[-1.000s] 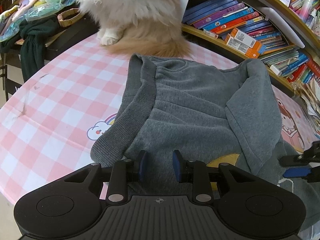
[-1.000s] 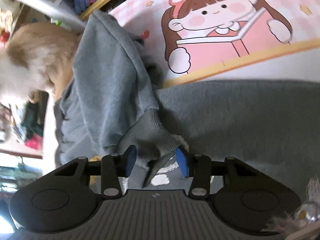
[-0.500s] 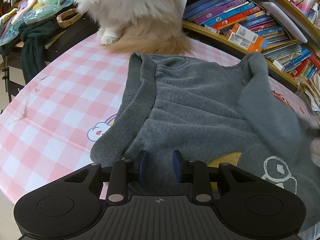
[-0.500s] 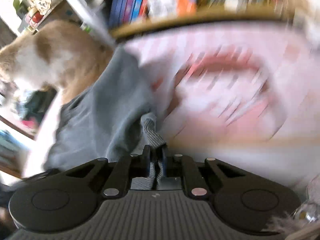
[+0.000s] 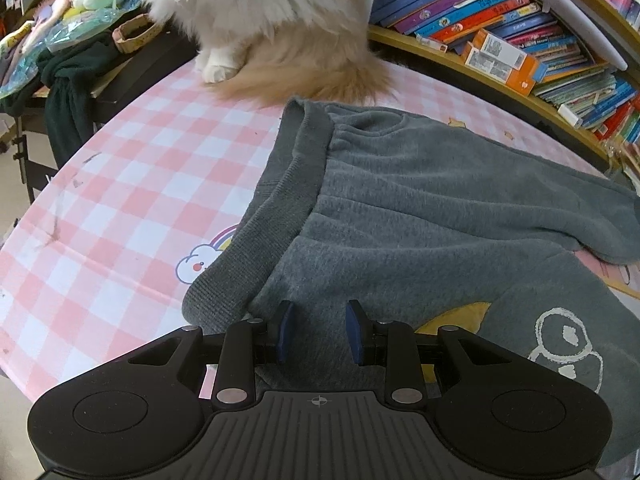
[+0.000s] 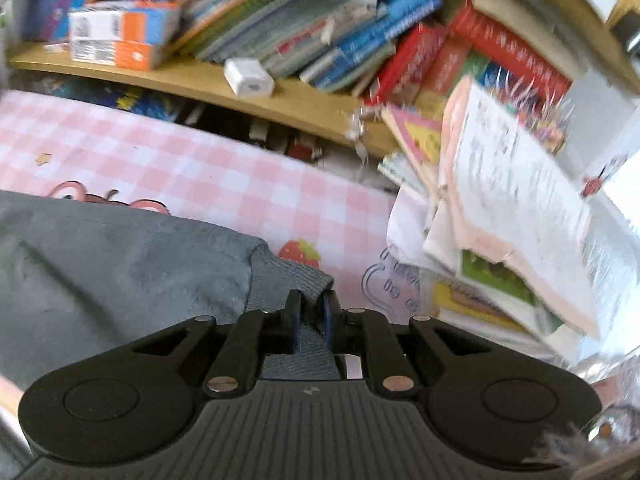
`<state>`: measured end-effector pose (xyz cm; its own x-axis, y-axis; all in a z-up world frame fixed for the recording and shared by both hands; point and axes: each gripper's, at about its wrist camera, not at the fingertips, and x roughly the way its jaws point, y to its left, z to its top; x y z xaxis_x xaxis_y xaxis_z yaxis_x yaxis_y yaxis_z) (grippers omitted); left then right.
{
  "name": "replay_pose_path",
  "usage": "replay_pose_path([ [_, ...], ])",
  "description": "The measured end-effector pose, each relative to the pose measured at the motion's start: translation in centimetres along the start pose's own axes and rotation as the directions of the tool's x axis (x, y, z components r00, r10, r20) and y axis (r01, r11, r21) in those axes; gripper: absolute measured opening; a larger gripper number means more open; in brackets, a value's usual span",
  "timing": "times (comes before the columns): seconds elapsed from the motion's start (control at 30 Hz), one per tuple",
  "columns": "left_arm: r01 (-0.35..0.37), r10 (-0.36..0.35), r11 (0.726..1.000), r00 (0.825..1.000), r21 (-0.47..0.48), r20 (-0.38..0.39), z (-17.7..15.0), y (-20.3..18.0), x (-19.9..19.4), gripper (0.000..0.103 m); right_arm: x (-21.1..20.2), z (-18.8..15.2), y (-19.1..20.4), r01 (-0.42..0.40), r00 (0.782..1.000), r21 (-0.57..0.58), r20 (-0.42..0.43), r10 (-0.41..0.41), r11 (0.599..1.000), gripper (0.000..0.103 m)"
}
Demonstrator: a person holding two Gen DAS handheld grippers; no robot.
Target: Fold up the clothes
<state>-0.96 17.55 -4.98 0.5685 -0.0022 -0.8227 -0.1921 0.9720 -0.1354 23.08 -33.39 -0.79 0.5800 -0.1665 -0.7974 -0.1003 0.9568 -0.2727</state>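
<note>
A grey sweatshirt (image 5: 400, 220) lies spread on the pink checked table (image 5: 132, 184), its ribbed hem (image 5: 276, 208) at the left and a white and yellow print (image 5: 560, 344) at the lower right. My left gripper (image 5: 319, 330) is open, low over the sweatshirt's near part, holding nothing. My right gripper (image 6: 311, 316) is shut on the ribbed cuff (image 6: 296, 276) of the grey sleeve (image 6: 120, 264), which stretches out to the left over the table (image 6: 224, 176).
A fluffy cat (image 5: 272, 20) sits on the table's far edge, just behind the sweatshirt. A bookshelf (image 5: 520, 52) runs along the back right. A leaning pile of books and papers (image 6: 500, 220) stands on the table right of the cuff. Dark clothes (image 5: 64, 92) hang at far left.
My right gripper closed on the sleeve cuff and swung it out to the right, unfolding the sleeve off the sweatshirt's body. My left gripper has stayed put and open.
</note>
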Motion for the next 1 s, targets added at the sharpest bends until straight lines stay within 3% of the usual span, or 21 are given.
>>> replay_pose_path([
  [0.1,-0.016,0.016,1.000,1.000,0.024,-0.009,0.1,-0.5,0.1,0.029,1.9,-0.3,0.2,0.006,0.999,0.018,-0.033,-0.006,1.000,0.012],
  [0.17,-0.023,0.024,0.999,1.000,0.042,-0.014,0.1,-0.7,0.1,0.029,2.8,-0.5,0.3,0.029,0.998,0.026,-0.049,-0.028,0.999,0.018],
  [0.2,-0.025,0.026,0.998,1.000,0.050,-0.017,0.1,-0.9,0.1,0.030,2.7,-0.6,0.3,0.038,0.998,0.028,-0.042,-0.037,0.999,0.026],
  [0.3,-0.025,0.027,0.998,0.999,0.064,-0.022,0.2,-1.0,0.1,0.032,1.9,-0.8,0.3,0.059,0.998,0.034,-0.012,-0.058,0.998,0.028],
  [0.43,-0.019,0.021,0.998,1.000,0.067,-0.018,0.1,-1.0,0.1,0.033,-0.8,-1.5,0.9,-0.061,0.996,0.056,0.063,0.058,0.997,0.027],
  [0.57,-0.015,0.016,0.998,1.000,0.065,-0.020,0.1,-1.0,0.0,0.033,-2.2,-2.4,2.9,-0.235,0.969,0.045,0.083,0.231,0.971,0.027],
  [0.7,-0.022,0.024,0.997,0.999,0.077,-0.027,0.2,-1.2,0.1,0.033,-0.8,-2.6,5.2,-0.294,0.956,0.051,0.026,0.293,0.954,0.027],
  [0.77,-0.027,0.030,0.996,0.999,0.086,-0.031,0.3,-1.4,0.1,0.033,1.0,-2.7,5.8,-0.277,0.958,0.094,-0.046,0.282,0.956,0.028],
  [0.83,-0.028,0.032,0.995,0.999,0.091,-0.035,0.3,-1.4,0.1,0.033,1.1,-3.1,5.6,-0.280,0.957,0.127,-0.039,0.287,0.952,0.028],
  [1.0,-0.022,0.024,0.996,0.999,0.084,-0.023,0.1,-1.2,0.0,0.033,0.1,-4.1,5.2,-0.280,0.947,0.098,-0.136,0.291,0.955,0.028],
])
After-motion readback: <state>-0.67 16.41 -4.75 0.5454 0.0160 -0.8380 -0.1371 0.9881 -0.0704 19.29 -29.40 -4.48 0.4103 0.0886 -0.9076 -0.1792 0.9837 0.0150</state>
